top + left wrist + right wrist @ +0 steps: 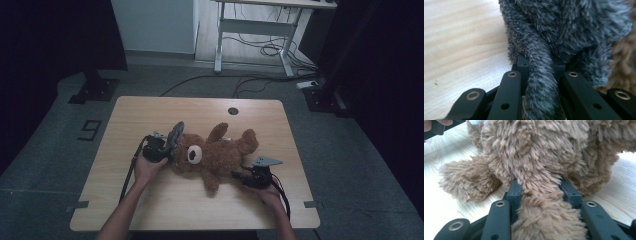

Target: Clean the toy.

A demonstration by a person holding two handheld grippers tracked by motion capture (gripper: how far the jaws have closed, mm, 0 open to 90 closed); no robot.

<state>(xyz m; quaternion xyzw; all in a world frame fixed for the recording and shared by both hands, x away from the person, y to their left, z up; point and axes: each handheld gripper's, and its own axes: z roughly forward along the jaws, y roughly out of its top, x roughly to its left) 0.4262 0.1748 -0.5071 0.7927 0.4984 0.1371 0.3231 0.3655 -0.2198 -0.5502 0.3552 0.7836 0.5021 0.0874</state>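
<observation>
Here the left tongs [167,150] are clamped on a fold of grey plush [541,82], a hat or cap [175,134] sitting at the head of the bear [215,152]. In the left gripper view the fold runs straight down between the jaws, pinched thin. The right tongs [240,176] are clamped on one brown limb [541,202] of the bear; the body bulges just beyond their tips. The bear lies on the table [150,210] between the two tongs, its head toward the left ones.

The likely trouble is the thin hold on the grey fold. Plush is slippery and compresses, so a firm pull could let the fold slide out, leaving the hat half on. If the hat snags on an ear, the pull goes into the whole bear instead, and the right tongs hold only a soft limb, which may stretch or slip free. Then the bear drags across the table toward the left tongs. A skewed pull could also twist the head rather than shift the hat.
</observation>
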